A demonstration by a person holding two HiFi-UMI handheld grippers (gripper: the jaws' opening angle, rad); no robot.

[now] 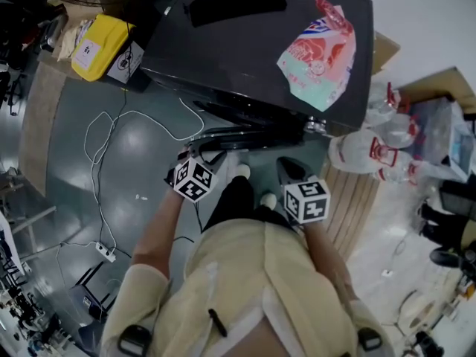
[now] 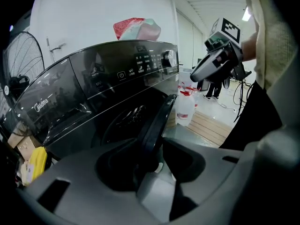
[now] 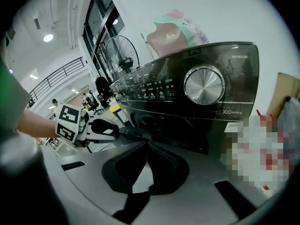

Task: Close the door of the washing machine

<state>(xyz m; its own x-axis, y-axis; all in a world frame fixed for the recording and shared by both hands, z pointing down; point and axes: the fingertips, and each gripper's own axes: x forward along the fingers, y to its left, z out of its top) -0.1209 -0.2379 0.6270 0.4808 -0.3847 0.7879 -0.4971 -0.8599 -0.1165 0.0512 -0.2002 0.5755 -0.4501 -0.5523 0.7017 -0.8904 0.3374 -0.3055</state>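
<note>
A dark front-loading washing machine (image 1: 245,50) stands ahead of me. Its round door (image 1: 253,134) hangs partly open and shows edge-on. In the left gripper view the door's rim (image 2: 157,118) runs between my left gripper's (image 2: 154,143) jaws, which are closed around it. From the head view that left gripper (image 1: 202,155) sits at the door's left end. My right gripper (image 1: 291,169) hovers just in front of the machine, right of the door, and touches nothing. Its jaws (image 3: 148,144) meet at the tips with nothing between them, below the control dial (image 3: 204,84).
A red and green plastic bag (image 1: 320,54) and a flat black pouch (image 1: 236,4) lie on the machine's top. Large water bottles (image 1: 372,153) stand on a wooden pallet at the right. White cables (image 1: 111,136) and a power strip (image 1: 105,252) cross the floor at the left.
</note>
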